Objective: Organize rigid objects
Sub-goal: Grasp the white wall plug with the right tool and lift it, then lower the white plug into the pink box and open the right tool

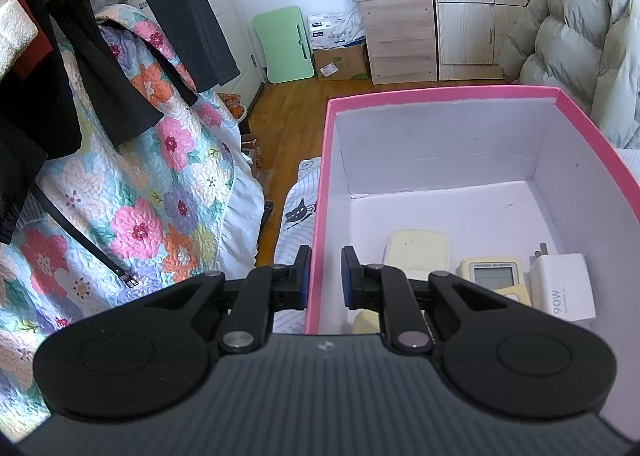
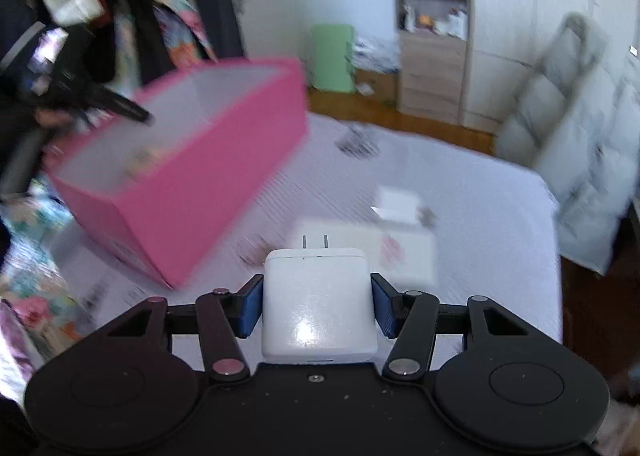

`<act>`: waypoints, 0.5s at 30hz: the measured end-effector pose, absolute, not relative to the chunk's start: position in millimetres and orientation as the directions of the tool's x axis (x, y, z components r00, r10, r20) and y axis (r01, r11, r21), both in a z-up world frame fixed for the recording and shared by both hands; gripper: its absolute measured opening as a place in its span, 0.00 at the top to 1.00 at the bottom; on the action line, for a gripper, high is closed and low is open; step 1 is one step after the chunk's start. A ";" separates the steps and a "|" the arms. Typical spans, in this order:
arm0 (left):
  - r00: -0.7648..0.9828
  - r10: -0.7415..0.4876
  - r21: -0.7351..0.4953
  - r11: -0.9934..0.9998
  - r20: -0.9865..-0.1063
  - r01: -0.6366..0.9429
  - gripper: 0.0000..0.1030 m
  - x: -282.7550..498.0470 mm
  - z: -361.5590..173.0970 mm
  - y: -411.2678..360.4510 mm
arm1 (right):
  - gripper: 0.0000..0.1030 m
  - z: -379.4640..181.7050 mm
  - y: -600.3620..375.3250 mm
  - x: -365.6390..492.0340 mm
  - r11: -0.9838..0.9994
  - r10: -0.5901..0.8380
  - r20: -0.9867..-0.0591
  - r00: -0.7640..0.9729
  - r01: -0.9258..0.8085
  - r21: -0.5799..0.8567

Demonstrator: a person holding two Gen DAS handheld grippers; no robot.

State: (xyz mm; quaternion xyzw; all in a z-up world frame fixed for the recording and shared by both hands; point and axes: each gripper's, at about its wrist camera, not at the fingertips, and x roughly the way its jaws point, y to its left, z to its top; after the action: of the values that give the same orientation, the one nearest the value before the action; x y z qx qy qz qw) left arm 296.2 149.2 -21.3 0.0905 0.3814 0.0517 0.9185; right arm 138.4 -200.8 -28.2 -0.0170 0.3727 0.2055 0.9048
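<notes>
My left gripper (image 1: pixel 325 276) is shut on the left wall of a pink box (image 1: pixel 320 192) with a white inside, one finger on each side of the wall. Inside the box lie a cream remote (image 1: pixel 416 248), a beige remote with a screen (image 1: pixel 492 274) and a white 90W charger (image 1: pixel 562 286). My right gripper (image 2: pixel 318 306) is shut on a white plug charger (image 2: pixel 318 304), prongs forward, above the bed. The pink box (image 2: pixel 192 192) shows blurred at the left of the right wrist view, with the left gripper (image 2: pixel 120 106) at its rim.
A white sheet (image 2: pixel 480 256) covers the bed, with a white flat box (image 2: pixel 400 252) and a small white item (image 2: pixel 398 202) on it. A floral quilt (image 1: pixel 132 196) and dark hanging clothes (image 1: pixel 80 76) stand left. A grey puffer coat (image 1: pixel 572 48) is at the right, shelves and wardrobe behind.
</notes>
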 end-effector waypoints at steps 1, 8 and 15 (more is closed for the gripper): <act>0.704 0.163 0.203 0.979 -0.691 -0.026 0.86 296.2 -21.2 149.7 | 0.41 -20.1 -192.6 140.4 0.905 0.384 -0.664 0.642 -0.406 0.131; 0.714 0.159 0.182 0.982 -0.682 -0.046 0.89 294.1 -21.4 151.6 | 0.41 32.0 -129.8 158.8 0.759 0.601 -0.582 0.547 -0.620 0.201; 0.715 0.140 0.155 0.987 -0.685 -0.044 0.89 291.9 -20.4 155.4 | 0.41 34.6 -39.4 221.6 0.690 0.648 -0.684 0.334 -0.639 0.342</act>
State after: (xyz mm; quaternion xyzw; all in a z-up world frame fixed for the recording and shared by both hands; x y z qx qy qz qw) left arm 291.9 155.4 -20.4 0.0641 0.3741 0.0497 0.9239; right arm 221.6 -39.4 34.6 0.0057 0.4216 0.3940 0.8167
